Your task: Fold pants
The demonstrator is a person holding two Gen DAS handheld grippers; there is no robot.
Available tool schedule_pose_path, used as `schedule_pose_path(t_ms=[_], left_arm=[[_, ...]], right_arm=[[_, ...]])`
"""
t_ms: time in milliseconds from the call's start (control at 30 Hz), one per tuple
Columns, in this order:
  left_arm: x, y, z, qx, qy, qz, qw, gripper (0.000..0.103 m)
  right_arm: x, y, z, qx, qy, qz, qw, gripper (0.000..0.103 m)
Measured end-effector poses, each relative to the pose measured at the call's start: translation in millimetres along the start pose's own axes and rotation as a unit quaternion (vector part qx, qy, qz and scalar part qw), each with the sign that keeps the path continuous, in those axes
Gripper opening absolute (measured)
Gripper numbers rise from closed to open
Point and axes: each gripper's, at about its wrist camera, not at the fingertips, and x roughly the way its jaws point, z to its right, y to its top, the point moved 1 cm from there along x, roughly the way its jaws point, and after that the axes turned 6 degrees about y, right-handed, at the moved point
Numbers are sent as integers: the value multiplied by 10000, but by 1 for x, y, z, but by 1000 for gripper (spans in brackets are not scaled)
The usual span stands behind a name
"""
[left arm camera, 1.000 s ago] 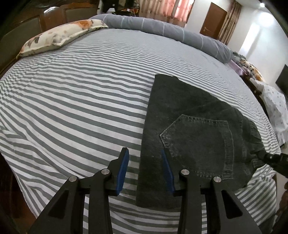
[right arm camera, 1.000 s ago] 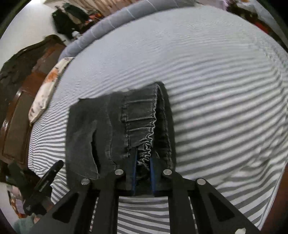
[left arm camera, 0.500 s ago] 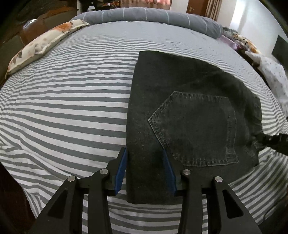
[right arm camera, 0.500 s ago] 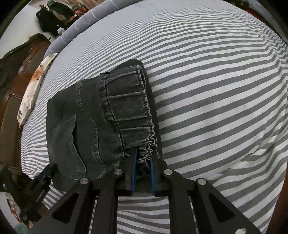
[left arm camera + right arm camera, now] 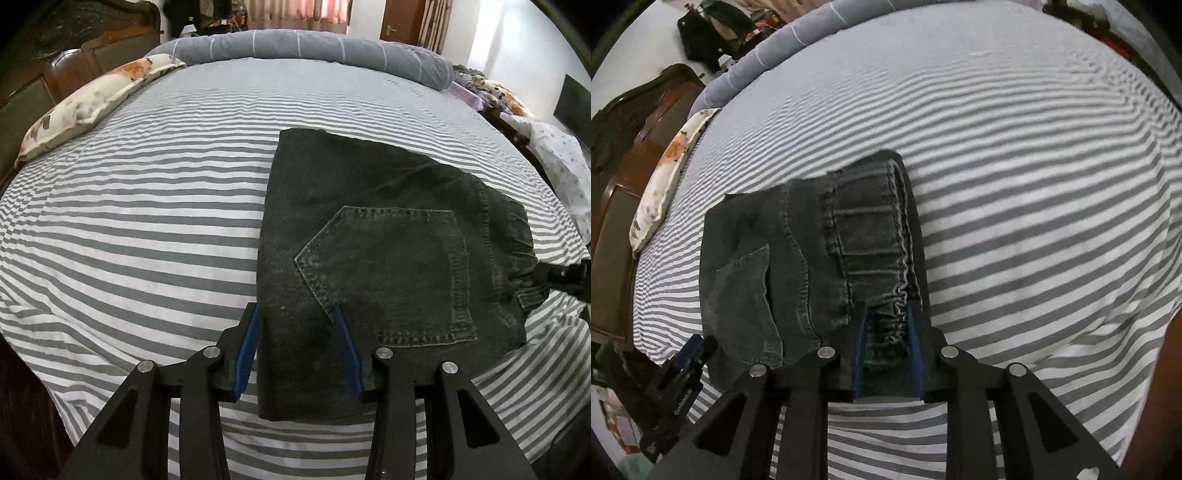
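Pants: dark faded denim, folded flat, stitched pocket uppermost, on striped sheet. Left gripper parted astride fold edge. Right gripper opening, puckered waistband between, seemingly loosened.

Matt dark denim pants are lying on smooth striped cotton-looking bedsheet; at ten o'clock, glossy carved wooden headboard is showing.

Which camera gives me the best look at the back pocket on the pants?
The left wrist view: the back pocket lies flat and whole there, every stitched edge visible on the pants. The right wrist view shows it only at a slant, its near end cut off by a fold.
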Motion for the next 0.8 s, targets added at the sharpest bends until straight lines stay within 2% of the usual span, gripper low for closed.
schedule_pose_path(t_ms=[133,267,400,533,633,700,800], left_arm=[[-1,0,-3,-51,-21,25,10000,42],[-2,1,-3,-71,-10,56,10000,42],[-2,0,-1,-5,27,52,10000,42],[0,0,-1,13,46,8,10000,42],[2,0,-1,3,45,-35,10000,42],[5,0,-1,2,35,-97,9999,42],[9,-1,-2,-24,23,-202,9998,43]], right_arm=[[-9,9,-8,-182,-88,171,9997,21],[-14,23,-31,-700,-148,328,9969,21],[-1,35,-61,-1215,-100,258,9922,21],[17,48,-82,-1440,-15,135,9895,21],[31,55,-90,-1551,-109,61,9878,21],[42,59,-92,-1654,-353,5,9856,21],[59,62,-83,-1593,-503,-167,9858,19]])
